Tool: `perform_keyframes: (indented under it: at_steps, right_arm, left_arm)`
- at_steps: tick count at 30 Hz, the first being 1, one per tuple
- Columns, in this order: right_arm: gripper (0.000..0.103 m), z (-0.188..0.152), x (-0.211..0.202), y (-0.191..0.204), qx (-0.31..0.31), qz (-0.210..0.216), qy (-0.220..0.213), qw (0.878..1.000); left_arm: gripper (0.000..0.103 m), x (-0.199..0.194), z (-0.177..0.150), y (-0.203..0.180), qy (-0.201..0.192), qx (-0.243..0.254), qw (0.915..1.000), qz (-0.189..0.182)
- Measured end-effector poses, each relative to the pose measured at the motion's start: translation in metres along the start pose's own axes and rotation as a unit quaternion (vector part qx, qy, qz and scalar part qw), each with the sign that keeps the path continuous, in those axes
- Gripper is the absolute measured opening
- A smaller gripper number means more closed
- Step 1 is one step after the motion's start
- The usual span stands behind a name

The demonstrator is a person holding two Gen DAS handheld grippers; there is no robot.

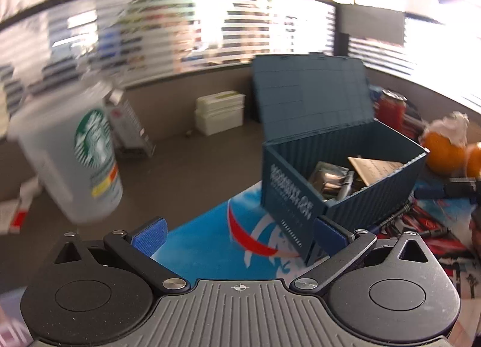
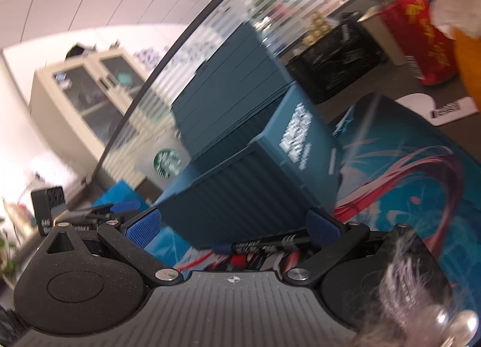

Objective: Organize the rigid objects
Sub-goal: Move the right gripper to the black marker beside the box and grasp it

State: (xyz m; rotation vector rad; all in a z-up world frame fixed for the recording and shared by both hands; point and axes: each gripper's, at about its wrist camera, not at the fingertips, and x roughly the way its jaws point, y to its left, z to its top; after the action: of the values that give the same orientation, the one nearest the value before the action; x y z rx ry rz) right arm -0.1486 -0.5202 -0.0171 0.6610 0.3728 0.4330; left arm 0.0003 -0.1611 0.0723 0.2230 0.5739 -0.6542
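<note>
1. Left claw [image 1: 239, 237] has its blue pads spread wide, with nothing between them.
2. Right claw [image 2: 233, 228] is spread wide too; a black pen [image 2: 267, 244] lies across the gap near its right pad, but I cannot tell if it touches.
3. On the bench [image 1: 198, 244], over a blue printed mat, sits a teal box [image 1: 339, 190] with its lid [image 1: 309, 91] standing up.
4. Inside the box lie a tan card [image 1: 375, 168] and dark bits I cannot make out.
5. A white cup [image 1: 72, 154] with a green logo shows tilted and blurred, left of the box and apart from it.
6. A red can [image 1: 390, 106] stands behind the box; oranges [image 1: 445, 151] are to its right.
</note>
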Motion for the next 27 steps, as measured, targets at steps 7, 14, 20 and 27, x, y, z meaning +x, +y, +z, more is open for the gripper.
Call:
perform_keyframes:
  at_steps: [7, 14, 20, 27]
  right_arm:
    - [0.103, -0.003, 0.007, 0.014, -0.041, -0.012, 0.041, 0.998]
    - [0.103, -0.010, 0.014, 0.040, -0.142, -0.072, 0.094, 0.983]
    - [0.103, -0.021, 0.026, 0.060, -0.264, -0.142, 0.151, 0.942]
    - [0.076, -0.024, 0.037, 0.061, -0.295, -0.160, 0.185, 0.924]
  left_arm:
    - [0.103, 0.001, -0.026, 0.015, 0.007, -0.047, 0.9988, 0.012]
    - [0.103, 0.007, -0.037, 0.015, 0.008, -0.072, 0.9973, 0.013]
    - [0.103, 0.011, -0.047, 0.010, 0.017, -0.073, 0.9972, -0.003]
    - [0.103, 0.014, -0.054, 0.006, 0.024, -0.068, 0.9973, -0.012]
